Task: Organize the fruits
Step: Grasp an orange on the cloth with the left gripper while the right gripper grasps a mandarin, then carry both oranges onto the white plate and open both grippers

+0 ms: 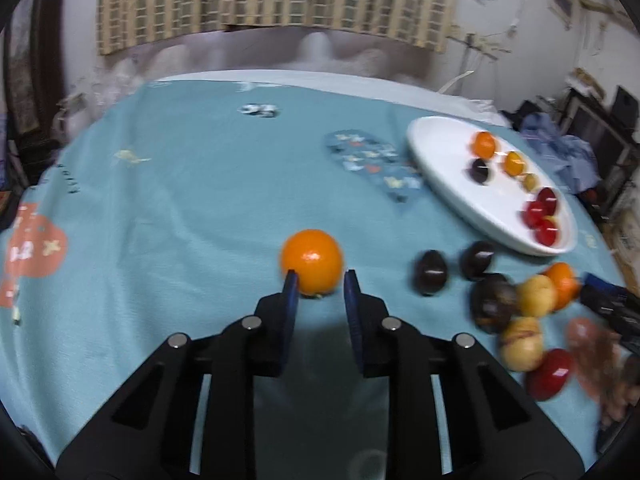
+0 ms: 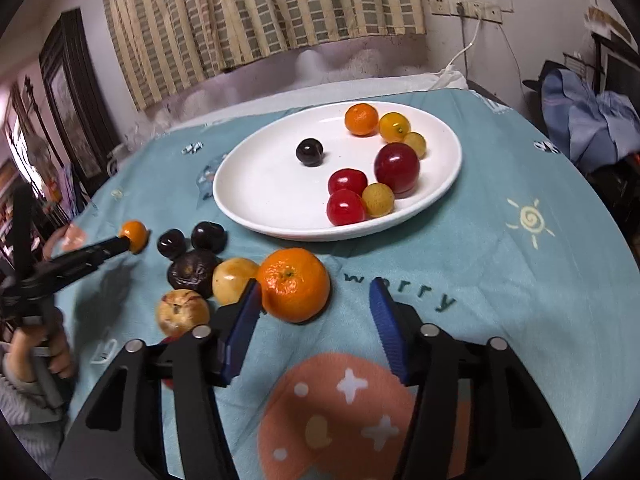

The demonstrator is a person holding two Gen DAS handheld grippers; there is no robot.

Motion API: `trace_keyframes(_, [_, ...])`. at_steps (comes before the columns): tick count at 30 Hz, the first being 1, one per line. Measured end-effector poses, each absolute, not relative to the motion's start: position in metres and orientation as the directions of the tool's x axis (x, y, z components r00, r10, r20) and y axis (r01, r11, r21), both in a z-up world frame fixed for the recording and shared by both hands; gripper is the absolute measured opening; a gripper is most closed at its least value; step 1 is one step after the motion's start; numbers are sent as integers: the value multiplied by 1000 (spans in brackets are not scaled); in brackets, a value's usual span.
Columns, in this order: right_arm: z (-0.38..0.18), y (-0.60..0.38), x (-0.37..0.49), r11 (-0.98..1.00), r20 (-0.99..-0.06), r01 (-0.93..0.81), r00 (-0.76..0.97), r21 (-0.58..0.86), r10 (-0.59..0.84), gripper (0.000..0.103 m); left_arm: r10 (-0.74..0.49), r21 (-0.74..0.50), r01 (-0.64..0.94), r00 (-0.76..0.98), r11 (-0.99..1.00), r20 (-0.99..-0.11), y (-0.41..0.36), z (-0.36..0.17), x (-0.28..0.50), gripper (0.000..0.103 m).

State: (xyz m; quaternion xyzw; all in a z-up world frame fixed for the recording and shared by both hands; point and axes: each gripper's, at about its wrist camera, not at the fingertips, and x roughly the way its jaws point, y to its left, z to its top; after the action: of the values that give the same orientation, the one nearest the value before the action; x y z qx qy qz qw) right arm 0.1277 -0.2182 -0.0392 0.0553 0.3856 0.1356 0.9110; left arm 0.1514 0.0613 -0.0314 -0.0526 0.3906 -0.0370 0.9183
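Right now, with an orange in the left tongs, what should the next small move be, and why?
Probably lift the left tongs a little and carry the small orange toward the plate. Its pads look closed on the fruit, and the plate has bare room near the dark plum. The right tongs stand open around the big orange, not yet gripping.
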Motion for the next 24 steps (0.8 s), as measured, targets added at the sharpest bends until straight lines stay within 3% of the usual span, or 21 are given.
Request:
trace_keyframes(3, [-43,-212,133,954,-691,-221,659,202,298,52,-54,-41,36,697,999,-715,48,-35,150,23])
trace_keyframes(8, [-51,-210,145,938,-706,-221,618,266,346,50,-43,-66,-7,695,998,-718,60,-38,158,29])
trace_keyframes(11, [-54,-211,149,931,-709,-216,604,294,364,48,-58,-105,-26,694,994,-718,69,-39,165,41])
trace_keyframes(12, [-55,-212,149,928,-710,-215,598,305,372,48,-63,-109,-22,691,994,-720,69,-40,168,53])
trace_keyframes(14, [-57,-212,150,922,-709,-209,592,325,384,48,-67,-100,-11,674,995,-736,66,-43,175,67])
trace_keyframes(19, [-57,-213,151,921,-707,-208,592,330,387,46,-89,-155,-37,676,987,-731,76,-45,191,64])
trace_keyframes(22, [-58,-213,152,916,-705,-213,587,341,399,45,-118,-220,-74,656,973,-745,90,-51,197,41])
trace_keyframes(24, [-58,-213,151,914,-704,-214,585,344,402,45,-139,-244,-71,656,967,-741,96,-52,196,40])
